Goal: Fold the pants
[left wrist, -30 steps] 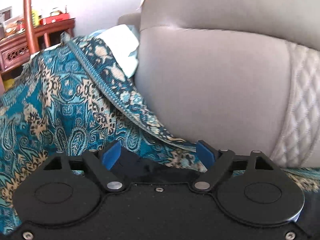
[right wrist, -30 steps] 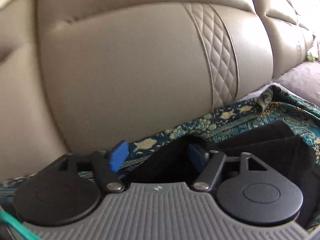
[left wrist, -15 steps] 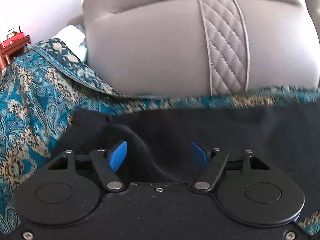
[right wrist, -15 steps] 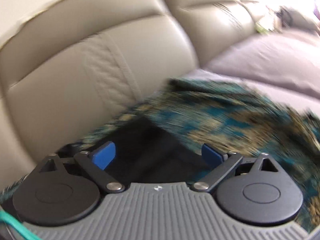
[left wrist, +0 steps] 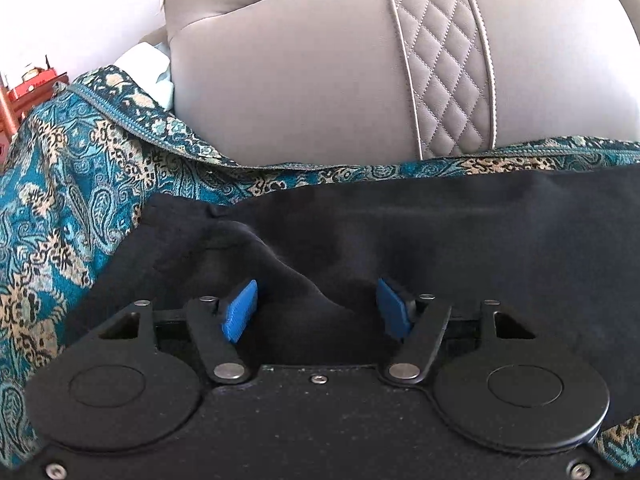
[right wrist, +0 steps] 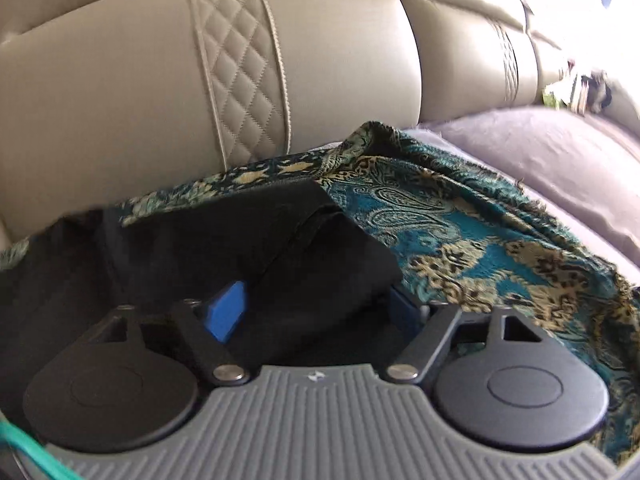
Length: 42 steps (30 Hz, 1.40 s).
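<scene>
Black pants point(left wrist: 400, 236) lie spread on a teal paisley throw point(left wrist: 60, 184) on a sofa seat. In the left wrist view my left gripper point(left wrist: 316, 308) is open, its blue pads wide apart, low over a raised fold at the pants' left end. In the right wrist view the pants point(right wrist: 240, 240) show a folded right end with stacked layers. My right gripper point(right wrist: 316, 308) is open, its pads on either side of that folded edge, with cloth bulging between them.
The beige leather sofa back point(left wrist: 300, 72) with a quilted strip rises just behind the pants. A white-blue cloth point(left wrist: 152, 68) sits at the sofa's left end. A grey-purple seat cushion point(right wrist: 540, 152) lies to the right of the throw point(right wrist: 480, 248).
The left gripper swung right from the throw to over the pants' left end. The right gripper swung out to the right and came back over the pants' folded right edge. Both stayed open.
</scene>
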{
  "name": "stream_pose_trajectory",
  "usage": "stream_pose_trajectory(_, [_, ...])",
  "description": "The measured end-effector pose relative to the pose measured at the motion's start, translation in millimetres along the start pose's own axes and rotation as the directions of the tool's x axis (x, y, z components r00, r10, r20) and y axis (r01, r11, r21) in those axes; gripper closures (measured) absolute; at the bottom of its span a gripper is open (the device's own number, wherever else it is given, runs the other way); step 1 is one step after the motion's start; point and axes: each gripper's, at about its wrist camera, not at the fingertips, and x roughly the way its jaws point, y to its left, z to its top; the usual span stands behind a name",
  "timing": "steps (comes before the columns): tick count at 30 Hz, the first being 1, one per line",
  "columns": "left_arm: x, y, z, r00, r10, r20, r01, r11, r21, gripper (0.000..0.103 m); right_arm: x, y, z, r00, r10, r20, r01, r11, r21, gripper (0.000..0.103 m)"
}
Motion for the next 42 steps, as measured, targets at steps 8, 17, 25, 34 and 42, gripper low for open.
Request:
stream_pose_trajectory(8, [0, 4, -1, 1.000, -0.011, 0.000, 0.011, 0.999, -0.038, 0.038, -36, -20, 33, 0.988, 0.103, 0.118, -0.109, 0.993, 0.052, 0.093])
stream_pose_trajectory(17, [1, 4, -1, 1.000, -0.015, -0.004, 0.015, 0.999, -0.038, 0.038, -27, -67, 4, 0.993, 0.109, -0.048, -0.098, 0.977, 0.189, 0.095])
stream_pose_trajectory(25, [3, 5, 0, 1.000, -0.022, -0.010, 0.022, 0.999, -0.039, 0.036, -30, -75, -7, 0.998, -0.023, -0.055, 0.032, 0.986, 0.162, 0.031])
stream_pose_trajectory(34, [2, 3, -3, 1.000, -0.011, 0.010, 0.012, 0.999, -0.044, 0.036, -68, -33, -7, 0.937, 0.345, -0.050, -0.338, 0.935, 0.102, 0.021])
stream_pose_trajectory(42, [2, 5, -4, 1.000, -0.022, 0.018, 0.023, 0.999, -0.047, 0.035, -24, 27, 0, 0.886, 0.422, -0.192, -0.440, 0.896, -0.059, 0.022])
